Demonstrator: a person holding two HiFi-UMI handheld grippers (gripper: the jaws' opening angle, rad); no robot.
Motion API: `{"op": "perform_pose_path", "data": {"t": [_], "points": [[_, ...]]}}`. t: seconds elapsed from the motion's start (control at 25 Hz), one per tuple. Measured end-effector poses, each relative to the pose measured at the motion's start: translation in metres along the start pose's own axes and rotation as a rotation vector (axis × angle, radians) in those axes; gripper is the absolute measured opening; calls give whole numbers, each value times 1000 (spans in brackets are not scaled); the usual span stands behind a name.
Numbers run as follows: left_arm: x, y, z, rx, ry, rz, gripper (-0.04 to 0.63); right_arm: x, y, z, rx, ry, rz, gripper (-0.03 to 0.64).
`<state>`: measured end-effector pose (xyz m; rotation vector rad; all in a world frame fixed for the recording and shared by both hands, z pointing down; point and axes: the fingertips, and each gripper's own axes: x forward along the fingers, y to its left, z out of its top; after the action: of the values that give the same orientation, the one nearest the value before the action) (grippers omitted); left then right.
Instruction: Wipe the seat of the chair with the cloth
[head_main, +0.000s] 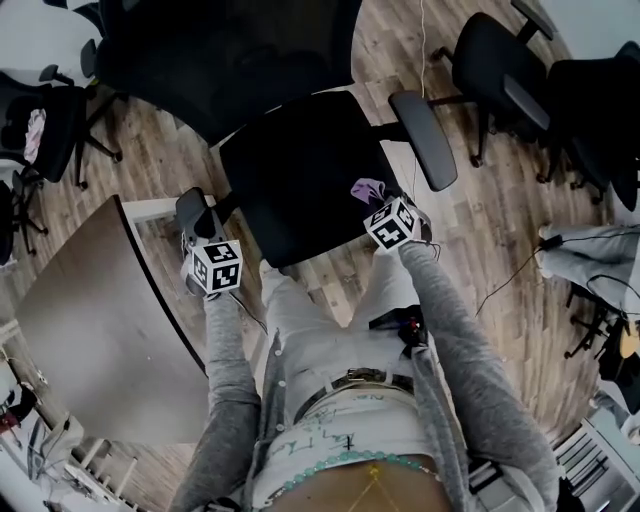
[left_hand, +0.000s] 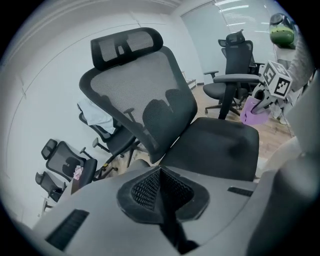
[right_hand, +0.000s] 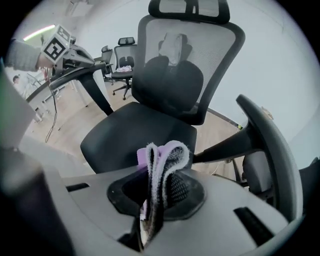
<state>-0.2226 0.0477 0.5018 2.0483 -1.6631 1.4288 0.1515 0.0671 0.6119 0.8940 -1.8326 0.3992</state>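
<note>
Seat (head_main: 300, 175) open from above; armrest (head_main: 426, 137) bounds right side; backrest (head_main: 230, 50) walls far edge.

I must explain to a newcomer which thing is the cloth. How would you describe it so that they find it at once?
Look for the black office chair on the wooden floor, directly in front of the person. At the near corner of its seat, on the person's right, the right gripper holds a small fuzzy cloth. Its pale purple colour stands out against the black seat.
</note>
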Motion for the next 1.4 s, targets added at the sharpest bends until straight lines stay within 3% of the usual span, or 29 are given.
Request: {"op": "perform_pose_path", "data": {"t": [0.4, 0.64, 1.4], "points": [[-14, -27, 24, 8, -40, -50, -2, -21, 4, 17, 0, -31, -4, 52], [-30, -26, 30, -94, -75, -67, -2, -33, 7, 25, -1, -43, 7, 52], [-76, -63, 82, -141, -172, -152, -2, -87, 4, 79, 37, -176, 64, 52]]}}
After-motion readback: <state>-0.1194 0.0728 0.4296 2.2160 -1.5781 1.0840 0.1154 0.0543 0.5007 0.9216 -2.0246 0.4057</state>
